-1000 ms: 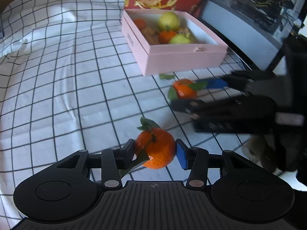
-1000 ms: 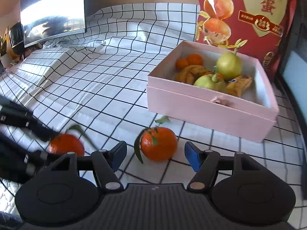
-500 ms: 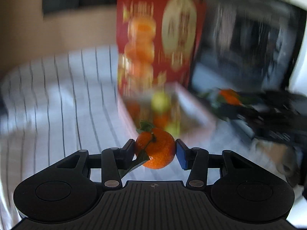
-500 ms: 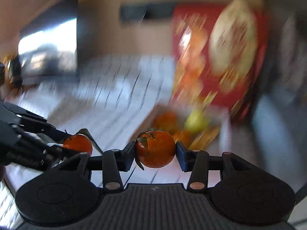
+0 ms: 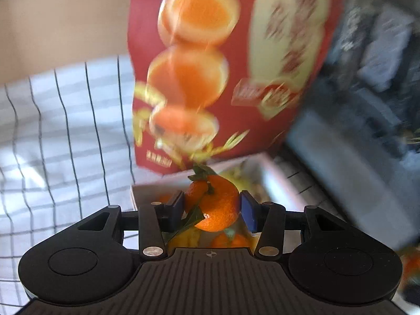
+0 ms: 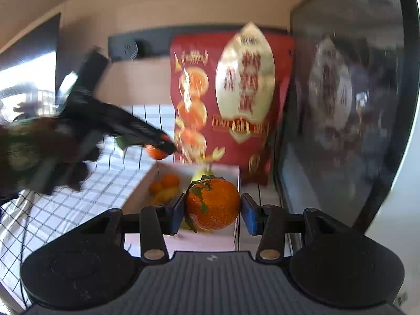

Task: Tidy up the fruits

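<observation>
My left gripper is shut on a leafy tangerine and hangs just over the open pink box, where orange and yellow fruit show below it. My right gripper is shut on a second tangerine, raised in front of the pink box's near wall. The right wrist view also has the left gripper, blurred, at the box's left edge with its tangerine. Small oranges and a pale green fruit lie inside.
A tall red printed bag stands right behind the box. A dark monitor rises close on the right. White black-checked cloth covers the surface to the left.
The right gripper closed on its tangerine and lifted it off the cloth. The left gripper carried its tangerine up and across until it hangs over the box.
</observation>
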`<state>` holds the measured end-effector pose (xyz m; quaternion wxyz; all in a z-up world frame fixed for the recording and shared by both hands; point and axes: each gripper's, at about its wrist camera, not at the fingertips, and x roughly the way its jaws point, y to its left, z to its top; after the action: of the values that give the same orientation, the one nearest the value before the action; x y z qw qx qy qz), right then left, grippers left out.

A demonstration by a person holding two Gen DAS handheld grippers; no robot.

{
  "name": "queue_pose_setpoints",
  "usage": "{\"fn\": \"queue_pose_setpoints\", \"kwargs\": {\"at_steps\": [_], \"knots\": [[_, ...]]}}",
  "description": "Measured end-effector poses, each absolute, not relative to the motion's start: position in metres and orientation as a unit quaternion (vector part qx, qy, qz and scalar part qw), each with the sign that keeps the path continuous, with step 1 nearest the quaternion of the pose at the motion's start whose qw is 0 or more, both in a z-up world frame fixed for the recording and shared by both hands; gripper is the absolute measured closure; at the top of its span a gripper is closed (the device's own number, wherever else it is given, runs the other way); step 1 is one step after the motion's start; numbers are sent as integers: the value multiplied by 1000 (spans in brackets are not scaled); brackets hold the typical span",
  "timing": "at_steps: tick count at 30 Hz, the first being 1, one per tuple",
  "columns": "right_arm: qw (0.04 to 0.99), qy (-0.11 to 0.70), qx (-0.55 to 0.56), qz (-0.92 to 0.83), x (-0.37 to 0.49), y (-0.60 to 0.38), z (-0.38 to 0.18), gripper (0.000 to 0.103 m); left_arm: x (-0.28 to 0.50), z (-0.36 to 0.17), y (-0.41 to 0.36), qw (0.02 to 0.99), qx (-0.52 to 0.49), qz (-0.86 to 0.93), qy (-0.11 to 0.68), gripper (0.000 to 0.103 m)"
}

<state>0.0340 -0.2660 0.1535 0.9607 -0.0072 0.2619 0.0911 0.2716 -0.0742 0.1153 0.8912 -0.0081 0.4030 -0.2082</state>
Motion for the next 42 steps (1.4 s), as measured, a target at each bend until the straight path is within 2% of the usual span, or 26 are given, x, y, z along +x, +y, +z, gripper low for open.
{"fn": "queue_pose_setpoints", "kwargs": {"at_steps": [3, 8, 12, 21, 26, 28, 33, 35, 36, 42], "knots": [[956, 281, -3, 85, 34, -267, 143, 58, 277, 104, -70, 892, -20, -205, 402, 54], [952, 295, 10, 77, 43, -270, 136, 58, 260, 127, -46, 901, -74, -222, 365, 54], [951, 295, 21, 89, 65, -267, 133, 58, 217, 137, -24, 909, -91, -218, 345, 54], [953, 290, 6, 92, 143, -245, 108, 58, 108, 105, -3, 926, -73, -151, 337, 54], [952, 298, -2, 69, 146, -242, 91, 49, 81, 83, -4, 923, -61, -125, 358, 54], [953, 291, 6, 81, 130, -244, 89, 37, 74, 74, -8, 923, -57, -124, 361, 54], [953, 280, -2, 115, 80, -240, 81, 36, 63, 54, -21, 925, -39, -117, 359, 54], [949, 290, -1, 124, 65, -236, 75, 31, 62, 47, -27, 926, -32, -111, 361, 54], [944, 302, -5, 129, 60, -234, 69, 28, 62, 44, -31, 925, -30, -109, 362, 54], [907, 394, -19, 145, 74, -222, 25, 27, 57, 27, -50, 932, 0, -90, 350, 53]]}}
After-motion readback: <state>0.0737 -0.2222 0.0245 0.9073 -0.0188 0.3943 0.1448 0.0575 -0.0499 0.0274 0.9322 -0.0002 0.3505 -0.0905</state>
